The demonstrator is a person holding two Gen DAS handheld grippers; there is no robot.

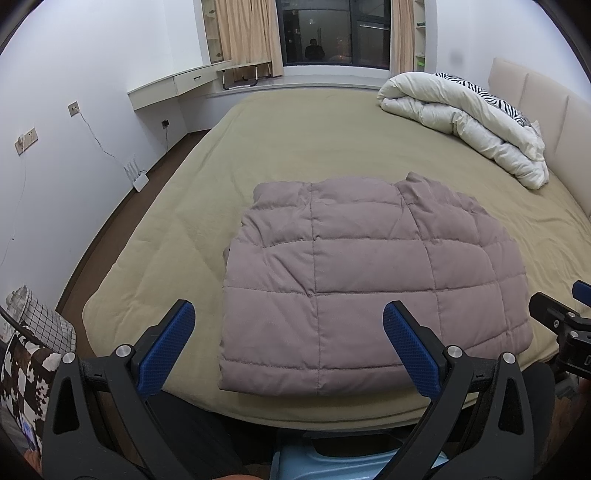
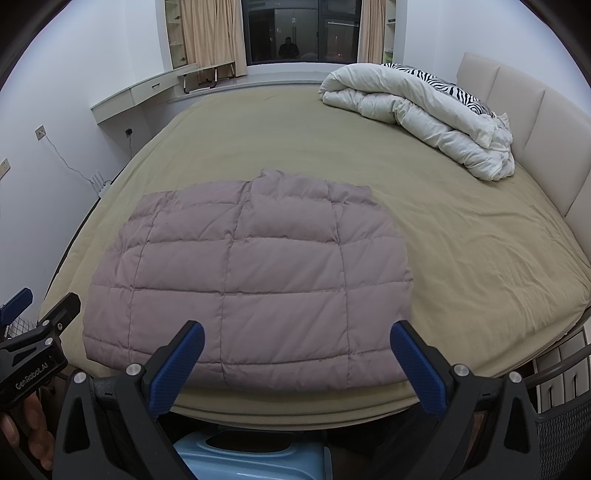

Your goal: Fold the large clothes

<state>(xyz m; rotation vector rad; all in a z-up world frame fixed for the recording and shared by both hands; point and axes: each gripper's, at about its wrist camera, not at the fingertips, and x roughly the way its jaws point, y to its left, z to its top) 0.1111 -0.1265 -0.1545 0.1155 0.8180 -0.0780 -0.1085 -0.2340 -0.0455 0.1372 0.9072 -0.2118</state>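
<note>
- Quilted mauve jacket (image 1: pixel 373 280) lies folded into a rough rectangle on the olive bed cover (image 1: pixel 295 147), at the near edge of the bed; centre of the left wrist frame, centre-left of the right wrist frame (image 2: pixel 251 280).
- Jacket's near hem reaches almost to the mattress edge; its far end shows a raised collar-like bump at top centre. Stitched grid of panels faces up; surface looks flat with light wrinkles.
- Left gripper (image 1: pixel 288 332): jaws spread wide, blue pads apart at lower frame, nothing between them. Held above and short of the jacket's near edge; no contact visible.
- Right gripper (image 2: pixel 295 350): jaws likewise spread wide, empty, at lower frame over the jacket's near hem; no contact visible.
- Each gripper appears in the other's view: the right one at the right edge of the left wrist frame, the left one at the lower left of the right wrist frame, with a hand (image 2: pixel 29 432) wrapped around its handle.
- White duvet (image 1: pixel 469 125) bundled at upper right of the bed, against the beige padded headboard (image 1: pixel 546 110), with zebra-print fabric (image 1: pixel 491 94) on it; well apart from the jacket.
- Dark window (image 1: pixel 332 33) at top centre with beige curtains either side; white wall shelf (image 1: pixel 173 85) at upper left.
- Light blue object (image 2: pixel 251 461) at the bottom centre, below the bed edge; identity unclear.
</note>
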